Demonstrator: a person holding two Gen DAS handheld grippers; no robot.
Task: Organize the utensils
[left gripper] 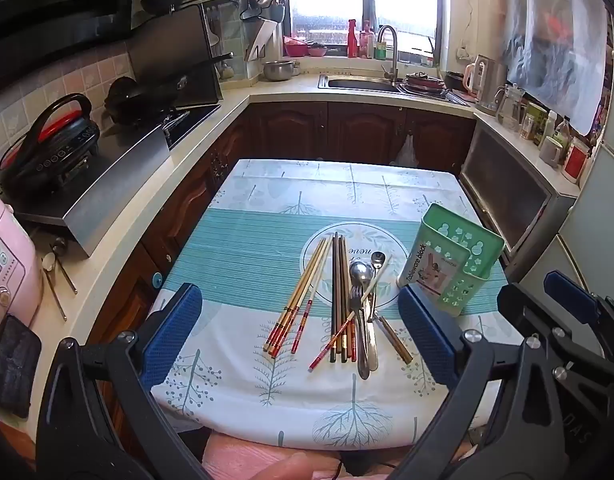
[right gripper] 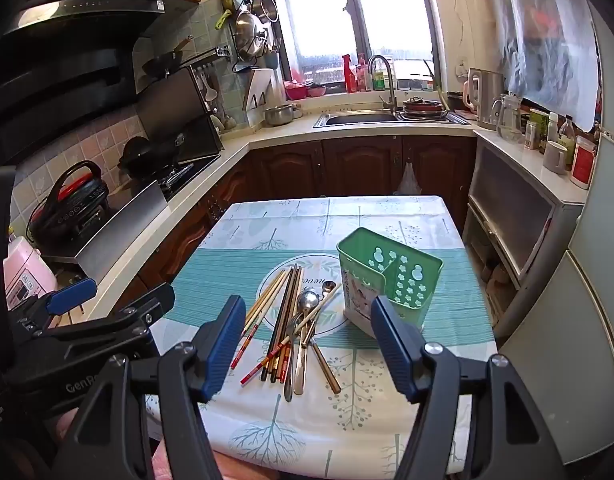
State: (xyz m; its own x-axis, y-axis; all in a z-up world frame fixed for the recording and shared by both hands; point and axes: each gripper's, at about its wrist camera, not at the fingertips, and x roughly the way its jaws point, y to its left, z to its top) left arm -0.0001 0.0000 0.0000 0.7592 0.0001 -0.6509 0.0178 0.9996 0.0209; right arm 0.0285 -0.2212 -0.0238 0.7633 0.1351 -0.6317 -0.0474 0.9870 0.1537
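A pile of utensils lies on the table: light bamboo chopsticks (left gripper: 303,292) (right gripper: 263,304), dark chopsticks (left gripper: 339,296) (right gripper: 285,316), metal spoons (left gripper: 361,280) (right gripper: 307,304) and a brown-handled piece (left gripper: 395,340) (right gripper: 327,368). A green two-compartment utensil holder (left gripper: 455,264) (right gripper: 391,280) stands upright to their right, empty as far as I see. My left gripper (left gripper: 303,332) is open and empty, held above the near table edge. My right gripper (right gripper: 311,344) is open and empty, just right of the left one, which also shows in the right wrist view (right gripper: 107,304).
The small table (left gripper: 267,408) (right gripper: 347,432) has a teal and white patterned cloth. Kitchen counters surround it: stove and electric grill (left gripper: 55,148) left, sink (left gripper: 363,84) at back, cabinet with jars and kettle right. A pink cooker (left gripper: 7,264) sits at near left.
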